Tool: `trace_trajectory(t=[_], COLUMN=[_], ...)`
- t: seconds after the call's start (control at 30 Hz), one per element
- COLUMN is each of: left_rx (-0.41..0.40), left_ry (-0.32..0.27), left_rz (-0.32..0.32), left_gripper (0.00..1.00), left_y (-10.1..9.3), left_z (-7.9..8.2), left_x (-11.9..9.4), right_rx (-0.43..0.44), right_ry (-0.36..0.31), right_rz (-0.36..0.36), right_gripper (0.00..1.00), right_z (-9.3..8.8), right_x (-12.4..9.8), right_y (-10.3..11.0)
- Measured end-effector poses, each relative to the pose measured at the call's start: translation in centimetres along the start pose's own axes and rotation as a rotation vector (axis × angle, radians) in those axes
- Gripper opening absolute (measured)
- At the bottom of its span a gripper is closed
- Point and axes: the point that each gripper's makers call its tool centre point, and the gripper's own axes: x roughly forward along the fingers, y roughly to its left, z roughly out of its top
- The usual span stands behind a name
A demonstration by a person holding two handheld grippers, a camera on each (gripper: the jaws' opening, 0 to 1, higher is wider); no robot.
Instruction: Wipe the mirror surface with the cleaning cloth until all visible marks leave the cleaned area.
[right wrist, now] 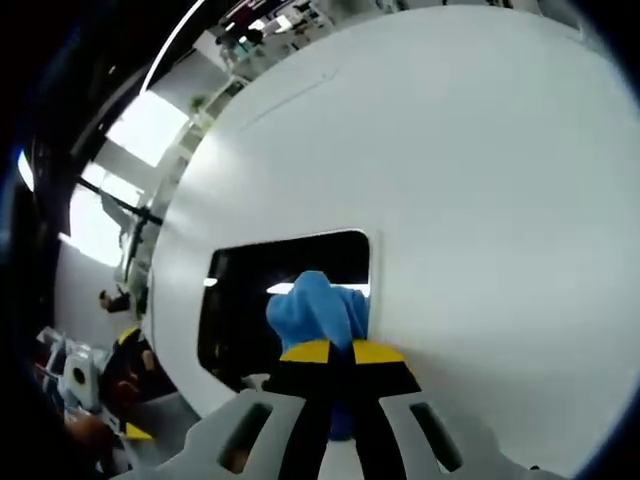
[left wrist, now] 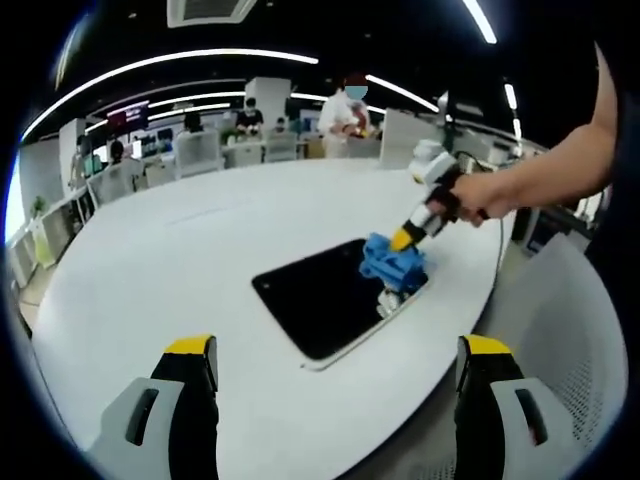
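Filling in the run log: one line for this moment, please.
phase: wiping | right gripper: shut on blue cloth, pressed on mirror | left gripper: open, hovering apart | table: white

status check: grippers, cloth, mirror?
Right gripper shut on crumpled blue cleaning cloth, pressed on dark rectangular mirror. Left gripper open, off the white round table. Nothing in the way.

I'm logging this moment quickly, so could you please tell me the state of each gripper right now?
Left gripper: open, fingers wide apart, holding nothing, above the table.
Right gripper: shut on the blue cloth, pressing it on the mirror.
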Motion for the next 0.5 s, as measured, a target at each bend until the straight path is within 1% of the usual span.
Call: trace_trajectory(t=[0.2,0.4,0.5], left_rx=[-0.006,-0.003,-0.007], left_ry=[-0.007,-0.001,-0.005], left_rz=[0.005,0.001,0.002], left_gripper=[1.0,1.0,1.0], left_y=[0.2,0.3,0.3], left_z=[0.2,-0.1,0.0], left_x=[-0.1,0.1,0.0], right_rx=[0.001,0.003,0.003], right_ry=[-0.009,-0.014,-0.015], right_rz=[-0.003,-0.003,-0.002], right_gripper=[0.0,0.0,0.0], right_z=[1.2,2.4,3.0], right_x=[0.3,0.8,1.0], right_y=[-0.1,-0.3,-0.4])
